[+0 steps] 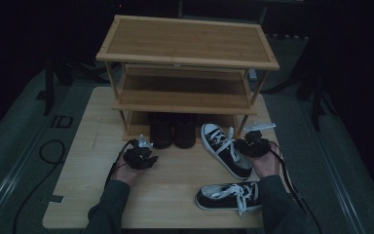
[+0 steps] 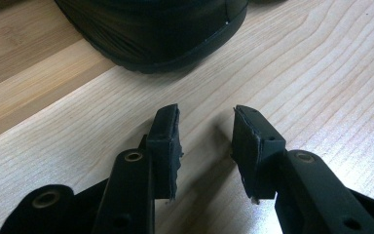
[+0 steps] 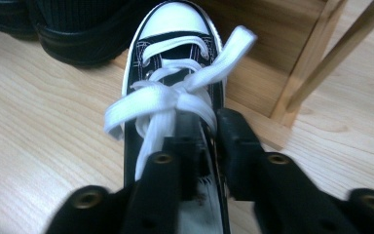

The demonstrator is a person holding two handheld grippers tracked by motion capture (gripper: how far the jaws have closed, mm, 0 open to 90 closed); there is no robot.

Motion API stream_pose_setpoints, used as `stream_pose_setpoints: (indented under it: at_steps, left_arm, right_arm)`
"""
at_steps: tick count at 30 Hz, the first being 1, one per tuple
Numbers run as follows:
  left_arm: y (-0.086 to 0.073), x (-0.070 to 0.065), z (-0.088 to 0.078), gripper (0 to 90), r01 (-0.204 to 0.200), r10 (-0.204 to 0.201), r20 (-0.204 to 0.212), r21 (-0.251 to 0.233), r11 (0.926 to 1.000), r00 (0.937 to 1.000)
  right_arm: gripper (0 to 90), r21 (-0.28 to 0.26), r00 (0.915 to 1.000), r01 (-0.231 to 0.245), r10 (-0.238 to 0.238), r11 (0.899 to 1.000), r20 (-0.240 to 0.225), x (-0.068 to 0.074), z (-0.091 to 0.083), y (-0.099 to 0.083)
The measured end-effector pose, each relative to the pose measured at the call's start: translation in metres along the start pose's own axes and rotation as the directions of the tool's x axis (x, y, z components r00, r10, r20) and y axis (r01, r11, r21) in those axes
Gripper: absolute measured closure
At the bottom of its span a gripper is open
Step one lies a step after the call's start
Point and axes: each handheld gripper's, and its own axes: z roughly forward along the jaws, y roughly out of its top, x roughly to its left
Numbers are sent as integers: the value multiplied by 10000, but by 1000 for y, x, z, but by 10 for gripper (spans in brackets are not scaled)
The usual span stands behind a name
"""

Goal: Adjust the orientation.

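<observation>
The black canvas sneaker with white toe cap and white laces [image 3: 175, 83] lies centre-right on the pale wooden table [image 1: 87, 161], toe toward the bamboo shoe rack [image 1: 185, 44]. The right gripper [image 3: 207, 146] straddles its side wall — whether the pads press, the views cannot tell. At lower left the left gripper [image 2: 204, 146] rests low, jaws apart — empty, near the dark boots [image 1: 173, 129].

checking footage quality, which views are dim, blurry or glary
High view: dim and bluish, the surroundings near black, the boots lose detail. Left gripper view: bright, wood grain crisp, slight glare at the table edge. Right gripper view: well lit, the sneaker sharp, the near jaws soft.
</observation>
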Motion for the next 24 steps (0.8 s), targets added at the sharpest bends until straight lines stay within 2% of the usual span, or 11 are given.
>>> stream_pose_setpoints:
  at_steps: [3,4,5,9,12,15,18,20,22,23,24]
  left_arm:
    - [0,0,0,629,-5,5,-4,18,10000,10000]
    - [0,0,0,629,-5,5,-4,18,10000,10000]
    - [0,0,0,629,-1,1,-6,15,10000,10000]
    - [0,0,0,629,6,-6,-22,27,10000,10000]
    - [0,0,0,629,6,-6,-21,39,10000,10000]
    - [0,0,0,629,12,-12,-16,9,10000,10000]
    - [0,0,0,629,18,-18,-20,2,10000,10000]
    - [0,0,0,629,11,-11,-14,-1,10000,10000]
    - [0,0,0,629,10,-10,-10,-14,10000,10000]
    - [0,0,0,629,8,-8,-7,-15,10000,10000]
    - [0,0,0,629,5,-5,-5,-15,10000,10000]
  right_arm:
    - [660,-42,9997,200,-199,9998,150,3,-14,-1]
    - [660,-42,9997,200,-199,9998,150,3,-14,-1]
    - [629,-118,9998,186,-185,9998,80,3,-21,-1]
    - [607,-281,9999,143,-141,9995,95,7,-31,-4]
    - [607,-342,9993,374,-376,9987,-67,15,-35,-6]
    - [607,-320,9968,641,-656,9974,-468,25,-34,-9]
    - [592,-55,9956,811,-813,9967,-476,33,-27,-10]
    - [578,151,9974,665,-660,9977,-290,33,-20,-10]
    - [561,389,9988,413,-402,9984,-291,31,-13,-10]
    - [554,651,9996,192,-179,9977,-206,29,-7,-10]
    - [554,651,9996,192,-179,9977,-206,29,-7,-10]
